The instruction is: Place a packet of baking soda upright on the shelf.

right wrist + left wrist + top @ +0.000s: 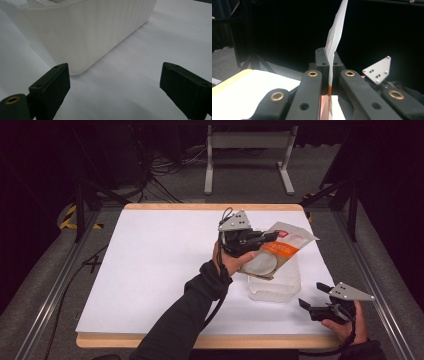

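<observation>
Right gripper (314, 304) idle, jaws apart, beside tub (275, 282); left gripper (270, 238) clamped on pouch (280, 251) over tub.
Risk: thin-edge pinch, pouch may slip or tilt & catch tub rim; tub unheld, could tip.

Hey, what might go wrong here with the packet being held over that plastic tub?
1. The left tool pinches the packet only by a thin edge, so it might slip or swing out.
2. The packet hangs tilted over the translucent tub, so it might catch the rim.
3. The right tool sits open beside the tub, not steadying it, so a nudge might shift it.
</observation>
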